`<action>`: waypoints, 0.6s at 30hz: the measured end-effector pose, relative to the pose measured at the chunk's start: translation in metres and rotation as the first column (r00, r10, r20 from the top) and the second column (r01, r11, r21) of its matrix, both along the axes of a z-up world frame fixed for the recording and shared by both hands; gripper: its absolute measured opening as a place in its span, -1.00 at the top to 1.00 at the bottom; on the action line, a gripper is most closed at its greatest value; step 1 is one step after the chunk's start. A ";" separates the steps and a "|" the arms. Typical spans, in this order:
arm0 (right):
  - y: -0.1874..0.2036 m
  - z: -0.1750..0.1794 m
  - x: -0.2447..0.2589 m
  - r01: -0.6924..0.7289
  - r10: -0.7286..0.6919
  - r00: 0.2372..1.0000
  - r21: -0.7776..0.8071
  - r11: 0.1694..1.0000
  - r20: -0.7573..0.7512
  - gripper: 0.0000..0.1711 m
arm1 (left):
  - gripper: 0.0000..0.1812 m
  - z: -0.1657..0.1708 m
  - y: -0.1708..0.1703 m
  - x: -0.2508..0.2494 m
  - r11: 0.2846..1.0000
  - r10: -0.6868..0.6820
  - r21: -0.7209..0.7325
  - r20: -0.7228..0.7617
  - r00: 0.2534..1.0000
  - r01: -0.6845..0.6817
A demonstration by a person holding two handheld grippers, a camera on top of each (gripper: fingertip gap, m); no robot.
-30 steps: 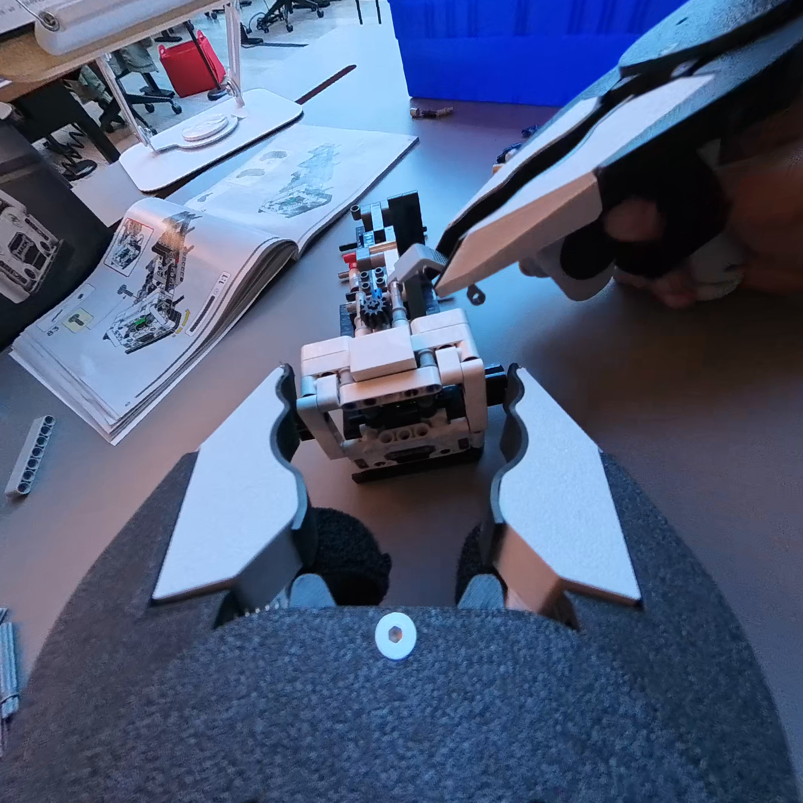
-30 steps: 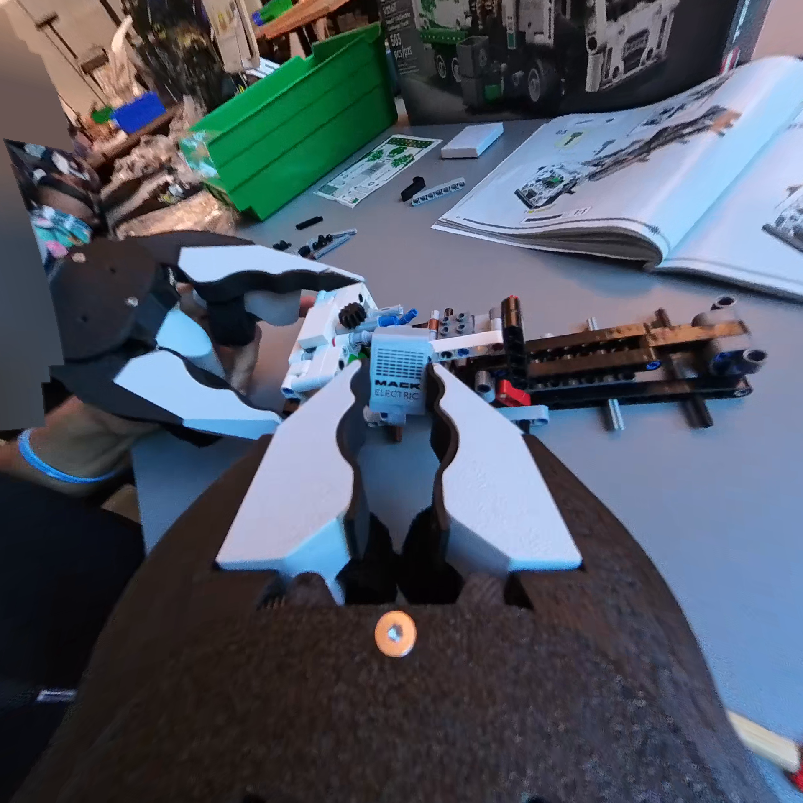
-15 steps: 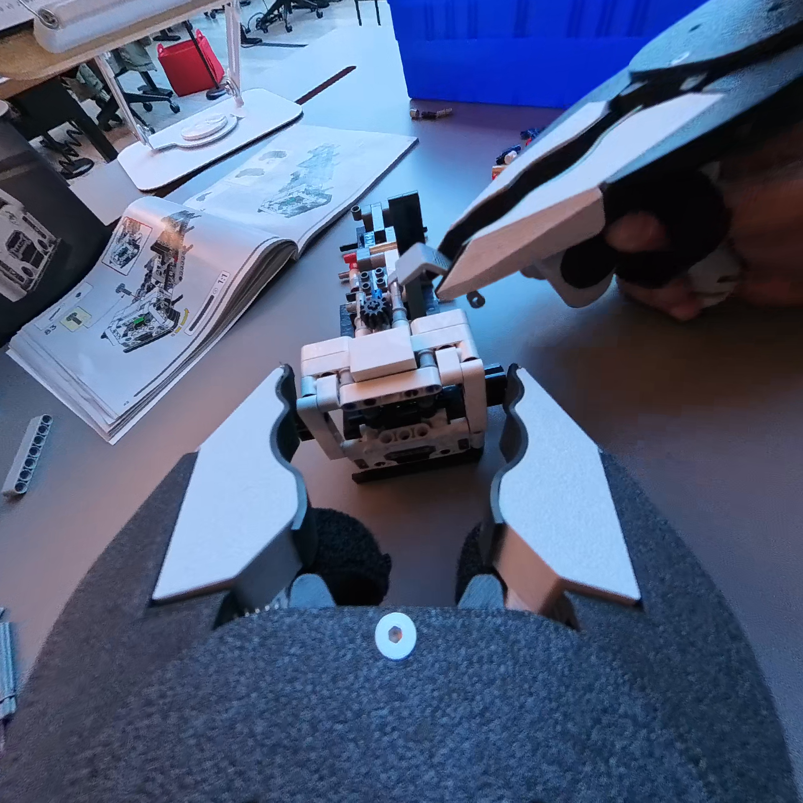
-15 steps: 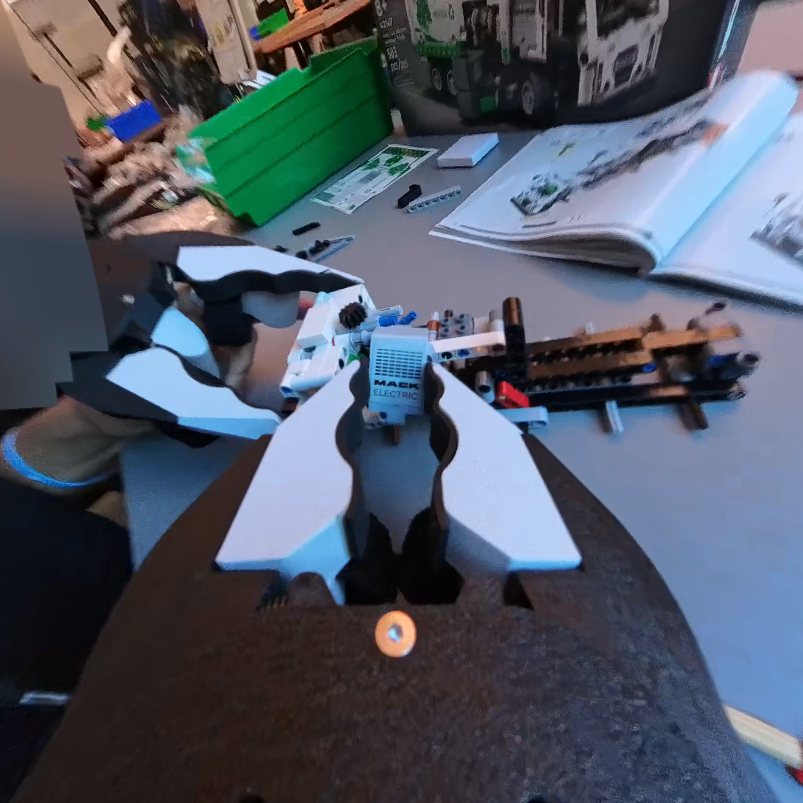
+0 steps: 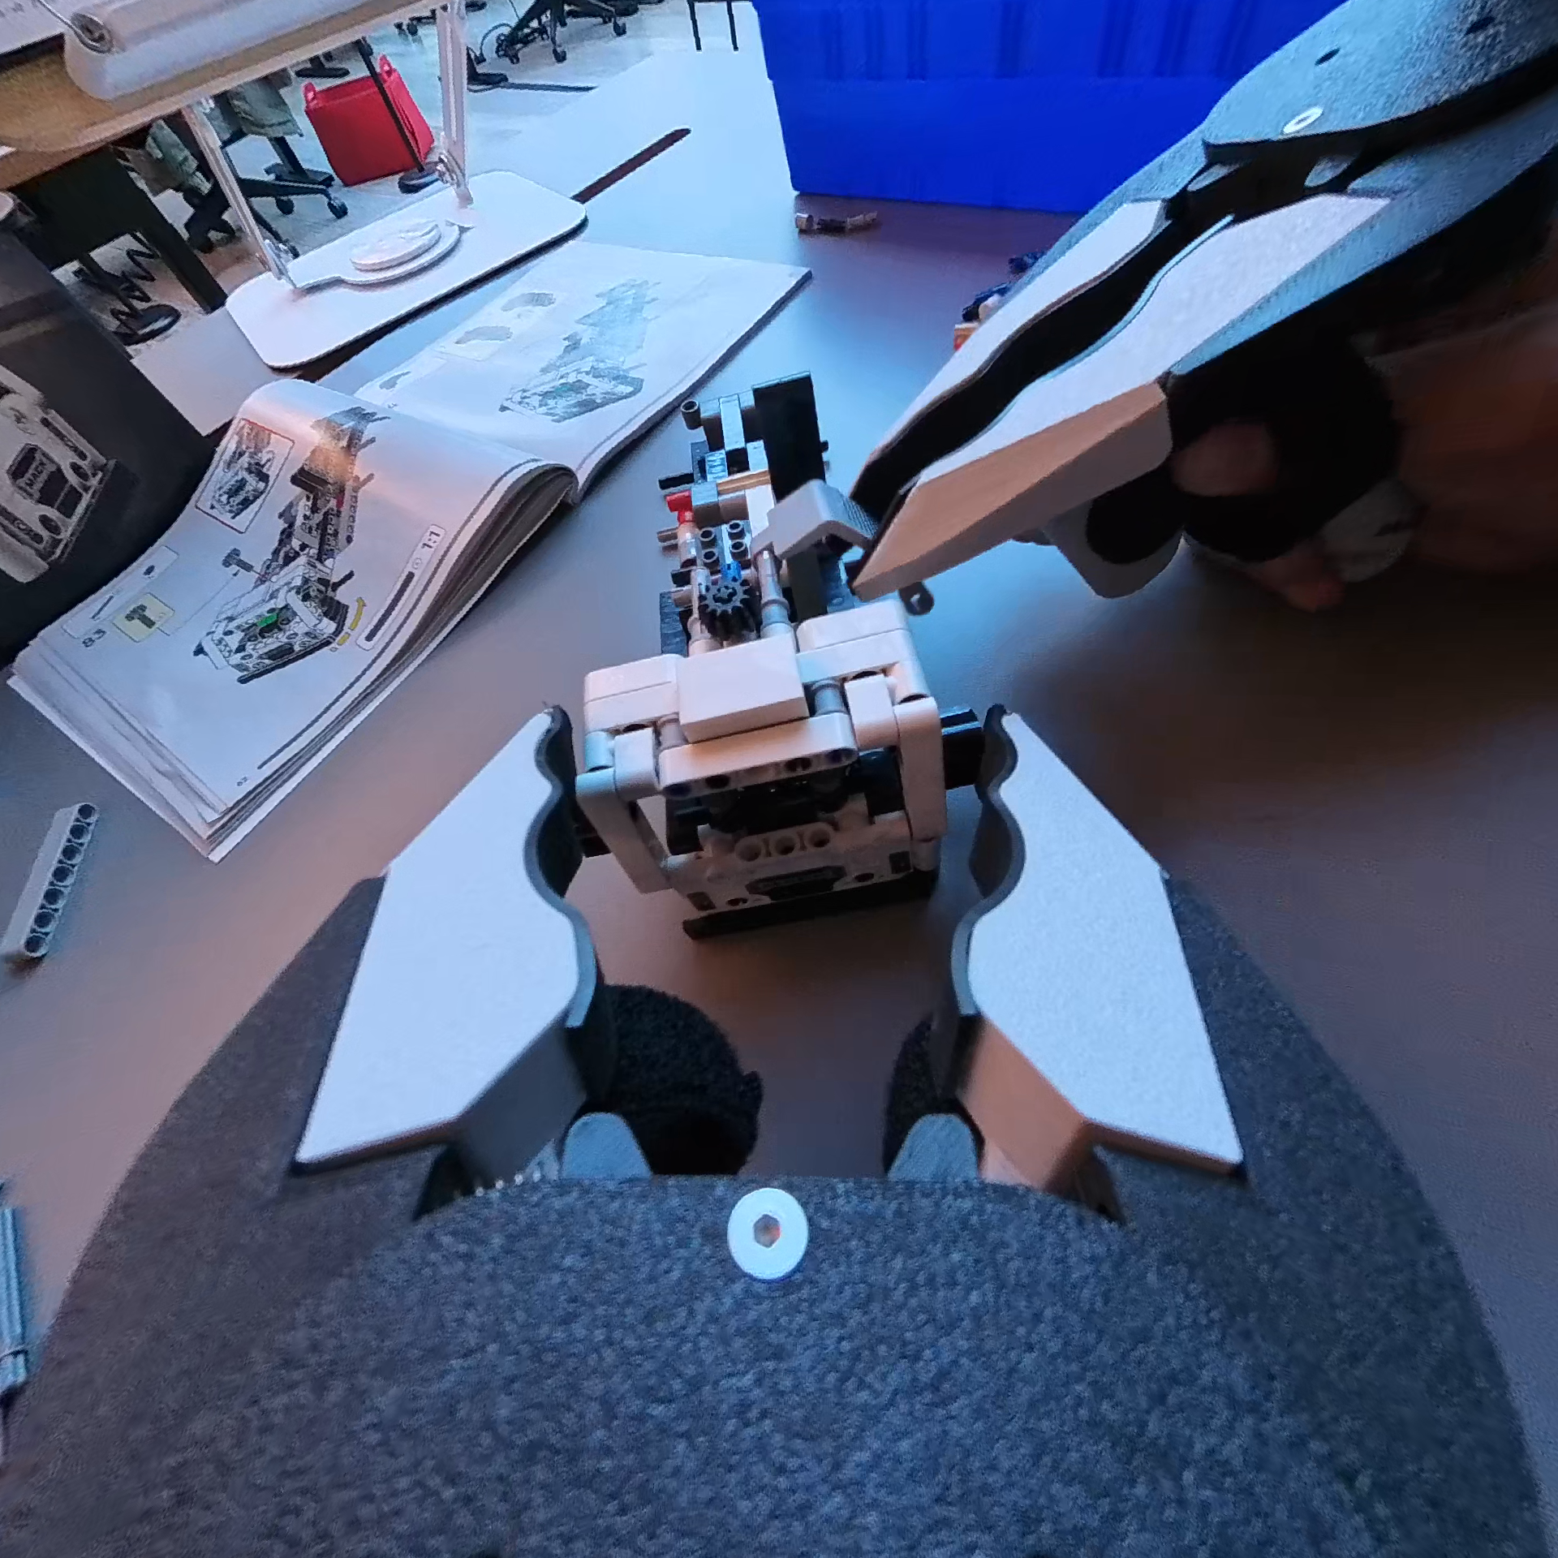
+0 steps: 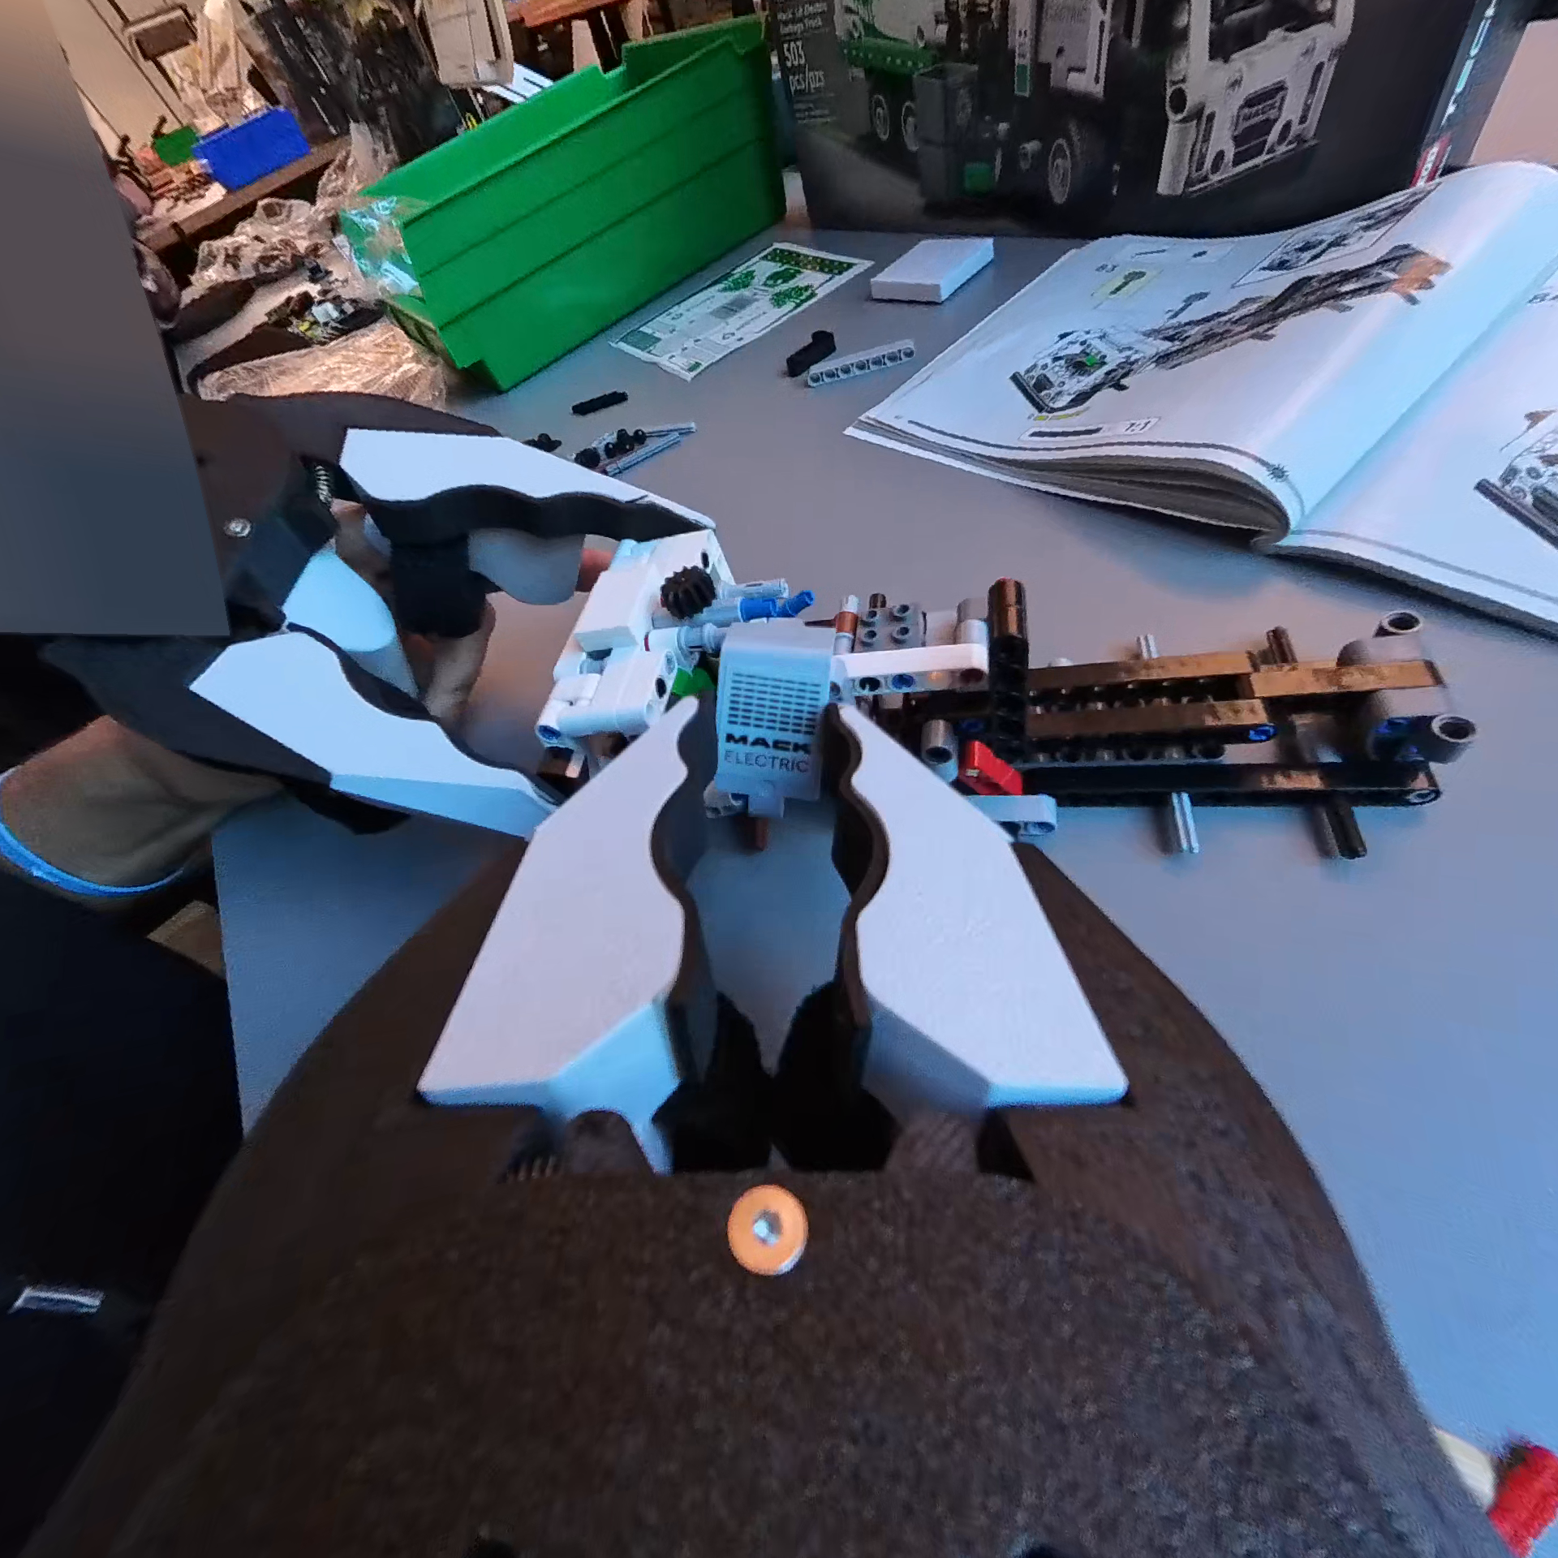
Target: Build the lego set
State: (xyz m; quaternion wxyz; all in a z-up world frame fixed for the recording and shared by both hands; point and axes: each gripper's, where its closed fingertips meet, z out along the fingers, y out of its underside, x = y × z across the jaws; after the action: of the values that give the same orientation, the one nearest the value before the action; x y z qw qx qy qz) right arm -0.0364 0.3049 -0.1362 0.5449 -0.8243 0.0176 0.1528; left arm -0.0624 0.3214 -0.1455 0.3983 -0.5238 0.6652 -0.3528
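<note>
The lego truck chassis (image 6: pixel 1138 700), long and black with a white cab end (image 5: pixel 759 717), lies on the grey table. My left gripper (image 5: pixel 771 759) is shut on the cab end, one finger on each side. It also shows at the left of the right wrist view (image 6: pixel 630 671). My right gripper (image 6: pixel 763 717) is shut on a small grey grille panel (image 6: pixel 771 674) and holds it against the side of the chassis just behind the cab. In the left wrist view the right gripper (image 5: pixel 853 544) comes in from the right with that panel (image 5: pixel 809 514).
An open instruction booklet (image 5: pixel 337 548) (image 6: pixel 1222 362) lies beside the model. A green bin (image 6: pixel 590 185), the set's box (image 6: pixel 1096 101), a sticker sheet (image 6: pixel 742 303) and loose parts (image 6: pixel 632 438) lie behind. A blue bin (image 5: pixel 1012 84), a lamp base (image 5: pixel 405 253) and a grey beam (image 5: pixel 51 877) show. Across from one pair of fingers to the other is roughly 4 cm.
Almost nothing. My right gripper with the grey panel has shifted very slightly at the chassis. My left gripper and the model have stayed still.
</note>
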 end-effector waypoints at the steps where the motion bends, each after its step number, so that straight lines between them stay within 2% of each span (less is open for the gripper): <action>1: 0.000 0.000 0.000 0.001 -0.001 1.000 -0.001 1.000 0.011 0.72 | -0.04 0.000 0.000 0.000 1.000 0.001 -0.001 0.000 1.000 -0.001; 5: -0.001 -0.002 0.002 0.018 -0.018 0.979 0.006 1.000 0.203 0.72 | -0.04 -0.001 -0.001 0.000 1.000 0.003 0.023 0.000 1.000 -0.003; 8: 0.000 0.000 0.005 -0.004 -0.012 0.911 0.038 0.999 0.413 0.72 | -0.04 -0.001 0.000 0.000 1.000 0.002 0.020 0.000 1.000 -0.002; 13: 0.000 0.002 0.003 -0.030 0.006 0.925 0.058 0.998 0.381 0.72 | -0.04 -0.001 0.000 0.000 1.000 0.004 0.023 0.000 1.000 -0.004; 18: 0.000 -0.003 0.003 -0.030 0.024 0.948 0.013 0.999 0.318 0.72 | -0.04 -0.001 -0.001 0.000 1.000 0.002 0.019 -0.001 1.000 -0.002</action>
State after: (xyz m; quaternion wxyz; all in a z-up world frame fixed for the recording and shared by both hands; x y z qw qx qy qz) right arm -0.0335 0.3053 -0.1395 0.5457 -0.8334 -0.0832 0.0257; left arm -0.0627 0.3209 -0.1462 0.4035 -0.5208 0.6681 -0.3457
